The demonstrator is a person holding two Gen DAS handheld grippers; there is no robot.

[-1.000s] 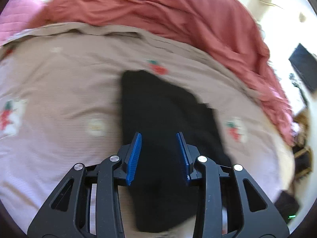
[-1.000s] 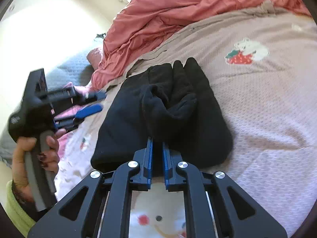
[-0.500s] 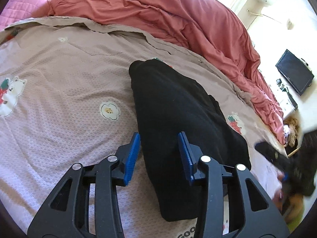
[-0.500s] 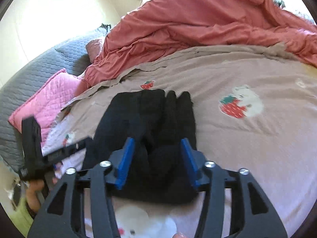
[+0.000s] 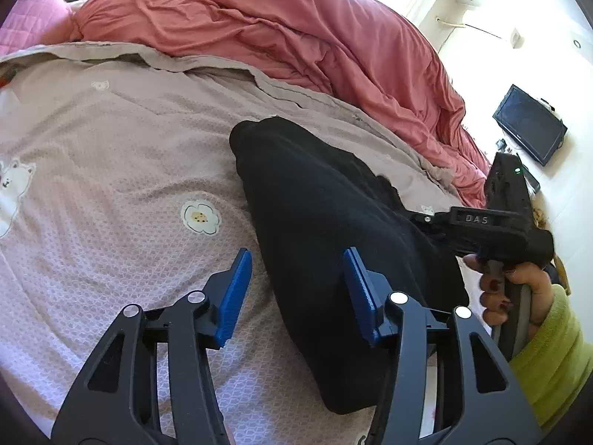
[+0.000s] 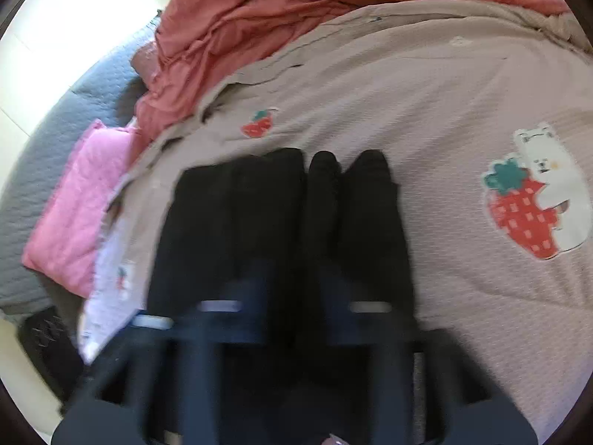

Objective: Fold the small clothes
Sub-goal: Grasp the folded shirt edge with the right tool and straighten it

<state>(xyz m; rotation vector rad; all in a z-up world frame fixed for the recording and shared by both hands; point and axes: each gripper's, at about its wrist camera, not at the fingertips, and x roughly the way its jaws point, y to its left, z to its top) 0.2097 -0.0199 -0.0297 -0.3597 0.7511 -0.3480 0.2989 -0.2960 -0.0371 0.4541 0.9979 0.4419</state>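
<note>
Spreading across both views as the working surface: a mauve waffle-textured bedsheet (image 5: 111, 185) printed with flowers, strawberries and bears.

Hovering low over it, the left gripper (image 5: 296, 259), blue pads wide apart, having just been opening; pinching nothing, with the left edge of a folded black knit garment (image 5: 333, 204) lying in the gap beneath, the right pad over the cloth, the left pad over bare sheet.

Reaching in from the right, the right gripper (image 5: 418, 218), tips meeting the garment's right edge; jaws closed after having just been closing. Too blurred in its own view to tell whether any fabric is caught between them.

Gripping that tool's handle, a hand (image 5: 507, 289) in a lime-green sleeve (image 5: 556, 352).

Lying as a long dark bundle, running from near right to far centre in the left wrist view; in the right wrist view showing several rounded folds side by side at its far end.

Sitting just left of the garment, a white flower print (image 5: 200, 217).

Bunching along the far side, a rumpled coral-red duvet (image 5: 296, 37).

Resting at the far left of the right wrist view, a pink quilted pillow (image 6: 74, 193) against a grey quilted cover (image 6: 44, 129).

Standing far right, a black flat screen (image 5: 530, 126).
</note>
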